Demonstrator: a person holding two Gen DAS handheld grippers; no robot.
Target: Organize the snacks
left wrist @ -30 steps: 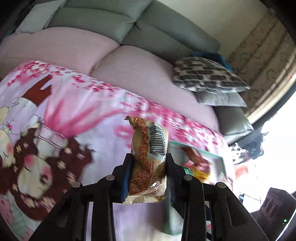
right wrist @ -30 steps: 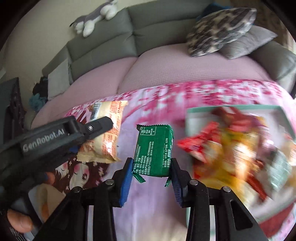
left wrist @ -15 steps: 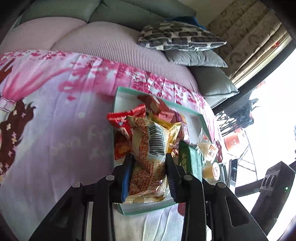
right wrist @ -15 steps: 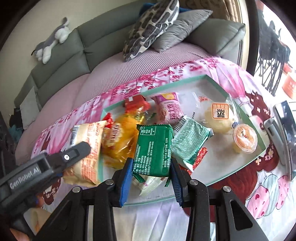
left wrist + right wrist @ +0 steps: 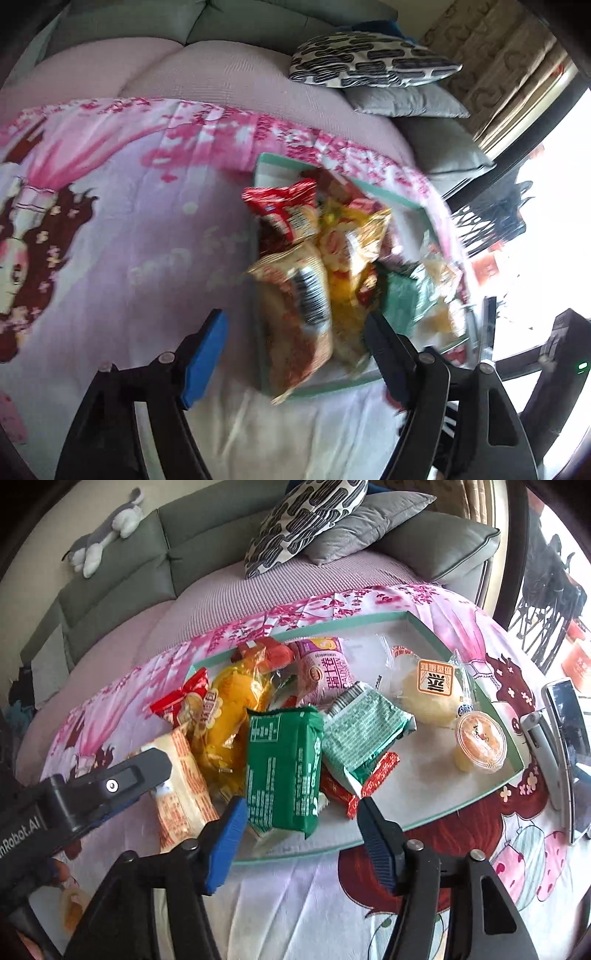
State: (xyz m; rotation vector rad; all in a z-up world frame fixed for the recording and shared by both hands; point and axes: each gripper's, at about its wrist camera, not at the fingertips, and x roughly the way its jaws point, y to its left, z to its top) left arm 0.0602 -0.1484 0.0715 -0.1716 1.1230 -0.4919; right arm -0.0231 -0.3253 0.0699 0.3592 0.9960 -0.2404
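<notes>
Both jaws just spread, nothing pinched; tray near rim hidden under blurred snack pile.

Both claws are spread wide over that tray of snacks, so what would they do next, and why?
Probably lift both away. The left gripper and right gripper have just been opening; the orange-printed wrapped snack and dark green foil packet lie loose on the teal-rimmed tray, touching neither pad.
</notes>
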